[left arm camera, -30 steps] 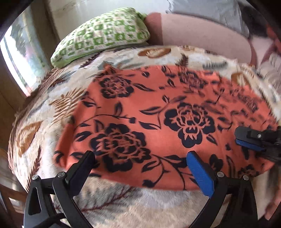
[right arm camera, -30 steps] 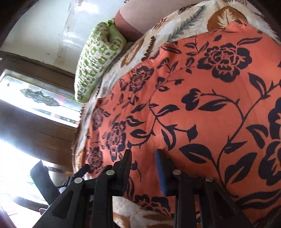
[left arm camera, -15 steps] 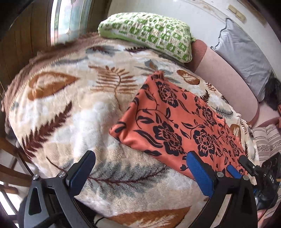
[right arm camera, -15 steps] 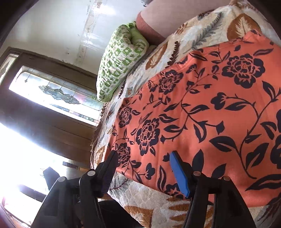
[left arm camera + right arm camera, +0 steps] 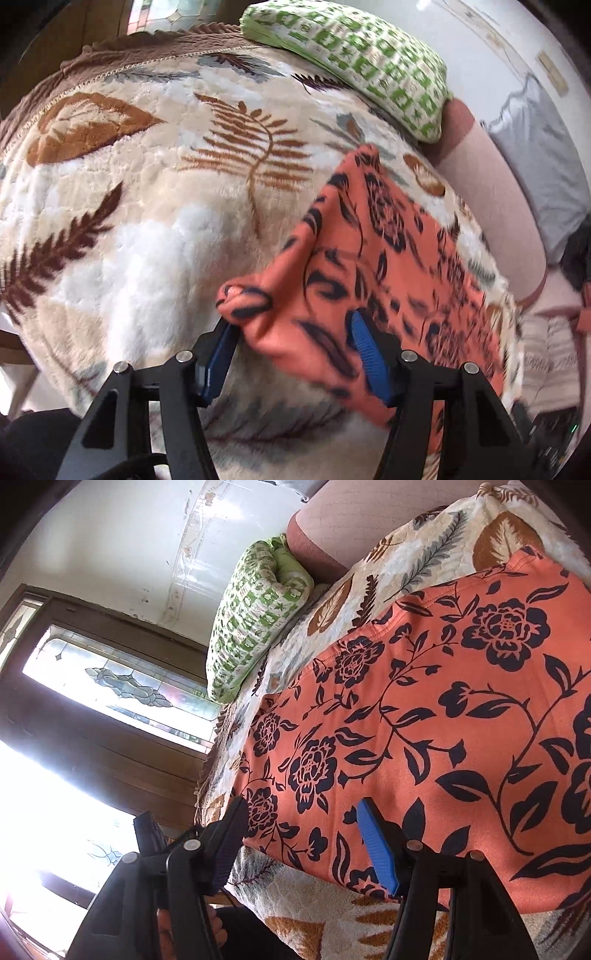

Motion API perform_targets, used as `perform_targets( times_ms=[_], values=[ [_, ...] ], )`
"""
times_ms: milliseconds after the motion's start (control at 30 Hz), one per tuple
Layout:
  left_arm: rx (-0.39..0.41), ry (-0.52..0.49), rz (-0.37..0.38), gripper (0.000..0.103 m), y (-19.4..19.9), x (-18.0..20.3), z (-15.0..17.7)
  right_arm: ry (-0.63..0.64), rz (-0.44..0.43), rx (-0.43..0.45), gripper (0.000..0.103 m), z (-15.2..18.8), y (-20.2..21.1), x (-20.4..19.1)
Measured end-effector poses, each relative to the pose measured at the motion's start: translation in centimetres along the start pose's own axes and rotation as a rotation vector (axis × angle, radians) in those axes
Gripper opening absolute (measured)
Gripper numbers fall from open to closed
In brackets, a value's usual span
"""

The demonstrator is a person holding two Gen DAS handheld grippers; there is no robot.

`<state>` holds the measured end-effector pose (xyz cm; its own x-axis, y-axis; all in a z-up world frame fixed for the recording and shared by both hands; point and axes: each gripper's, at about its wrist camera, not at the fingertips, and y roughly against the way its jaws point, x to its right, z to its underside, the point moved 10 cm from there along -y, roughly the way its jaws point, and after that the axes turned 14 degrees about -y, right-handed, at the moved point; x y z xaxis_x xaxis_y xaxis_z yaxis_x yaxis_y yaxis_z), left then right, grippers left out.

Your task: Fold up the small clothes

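An orange garment with a black flower print [image 5: 391, 258] lies on a leaf-patterned blanket [image 5: 147, 206]. My left gripper [image 5: 291, 343] has its jaws around the garment's near left corner, which is bunched and lifted between the blue pads; the jaws still stand apart with cloth between them. In the right wrist view the garment [image 5: 443, 720] lies flat. My right gripper [image 5: 303, 834] is open and hovers over the garment's near edge, holding nothing.
A green and white patterned pillow [image 5: 354, 62] lies at the far end of the blanket, next to a pink cushion [image 5: 491, 177]. A wooden door with a glass pane [image 5: 110, 690] stands to the left. The blanket's front edge drops off just below both grippers.
My left gripper moved in onto the garment's left corner and narrowed around it, lifting and bunching the cloth. My right gripper opened wider and drew back a little from the garment.
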<state>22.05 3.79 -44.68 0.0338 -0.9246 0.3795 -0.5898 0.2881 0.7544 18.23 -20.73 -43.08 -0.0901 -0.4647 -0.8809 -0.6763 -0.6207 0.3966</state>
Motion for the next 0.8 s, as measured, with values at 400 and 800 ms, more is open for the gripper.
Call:
perform_targets(
  times_ms=[400,800],
  values=[
    [0.068,-0.064,-0.023,0.027,-0.4,1.3,-1.7,-0.025,0.016,0.010,0.065,-0.7,-0.5,0.8],
    [0.309,-0.499,-0.146,0.023,2.8,6.9,-2.4,-0.109,0.041,0.008,0.065,-1.3,-0.3,2.7]
  ],
)
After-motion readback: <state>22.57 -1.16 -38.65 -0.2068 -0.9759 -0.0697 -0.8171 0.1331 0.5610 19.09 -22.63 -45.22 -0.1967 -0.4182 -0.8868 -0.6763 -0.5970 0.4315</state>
